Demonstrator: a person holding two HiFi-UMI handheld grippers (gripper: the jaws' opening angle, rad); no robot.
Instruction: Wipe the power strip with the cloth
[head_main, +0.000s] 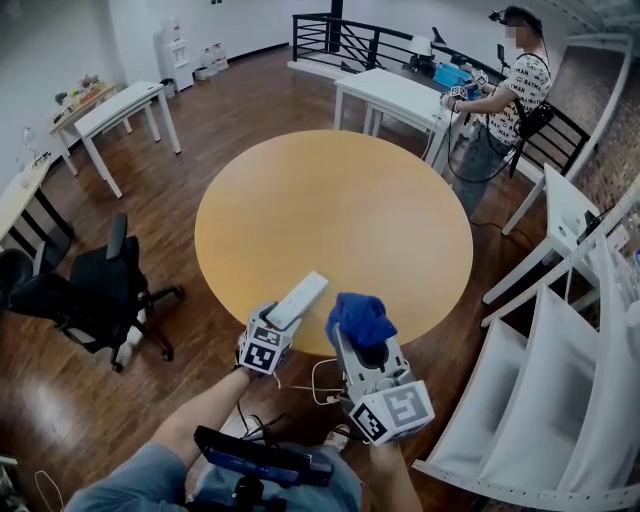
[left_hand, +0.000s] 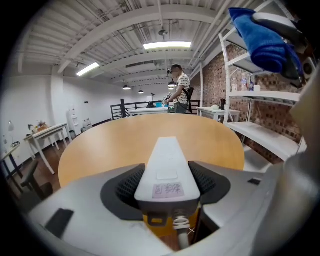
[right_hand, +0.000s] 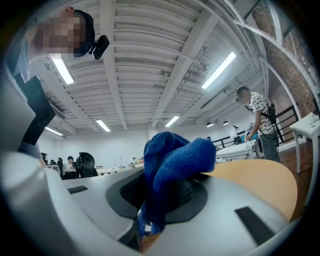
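Head view: left gripper (head_main: 281, 322) jaws clamp the power strip (head_main: 300, 297); right gripper (head_main: 361, 346) jaws pinch the blue cloth (head_main: 358, 317) at the round surface (head_main: 340, 210) edge.

Bright ceiling lights (left_hand: 167, 46), perhaps blurred edges

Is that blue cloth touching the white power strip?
Apart. The left gripper view shows the cloth up high, clear of the power strip.

Power strip (head_main: 296, 301) left of cloth (head_main: 360, 318) (above table (head_main: 330, 210) edge).
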